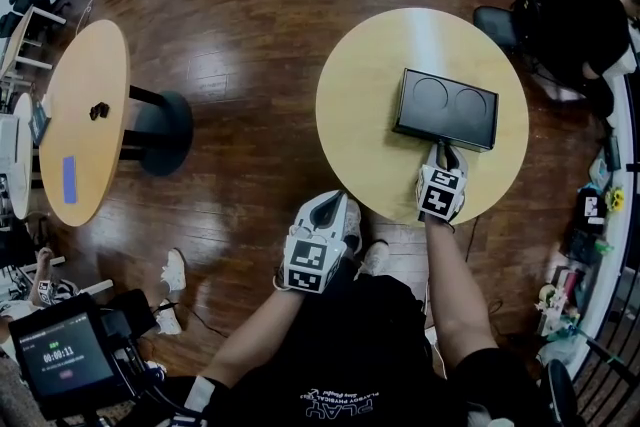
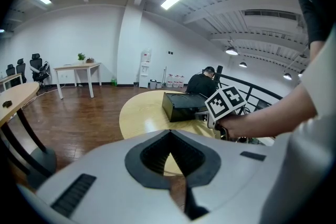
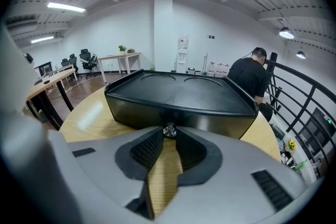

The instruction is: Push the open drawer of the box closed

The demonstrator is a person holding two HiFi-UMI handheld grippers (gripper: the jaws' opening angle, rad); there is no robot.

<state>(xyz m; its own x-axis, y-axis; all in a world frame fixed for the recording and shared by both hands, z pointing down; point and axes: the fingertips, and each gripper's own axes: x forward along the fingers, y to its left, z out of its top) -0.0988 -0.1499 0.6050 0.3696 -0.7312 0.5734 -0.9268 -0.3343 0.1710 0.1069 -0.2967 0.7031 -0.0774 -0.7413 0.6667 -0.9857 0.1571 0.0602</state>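
Head view: the black box [image 1: 446, 108] lies on the round table [image 1: 360, 85], toward 3 o'clock from the table's middle. It is flat and rectangular, with two round recesses [image 1: 430, 95] side by side in its top, and no drawer juts from any edge. The right gripper [image 1: 443, 148] stands at the box's 6 o'clock with its tips at the near face. The left gripper [image 1: 330, 202] hangs off the table at the table's 7 o'clock, over the floor [image 1: 240, 35]. Left gripper view: that gripper's jaw tips meet with nothing between them. The box sits well apart at 1 o'clock and shows a glossy side wall that the head view does not give. Right gripper view: only here does the small metal knob [image 3: 169, 130] show, low on the middle of the drawer front [image 3: 157, 115]. The jaw tips are closed on the knob from both sides. The front looks flush with the box. A person [image 3: 251, 78] in black stands at 2 o'clock, beside a railing [image 3: 294, 107].
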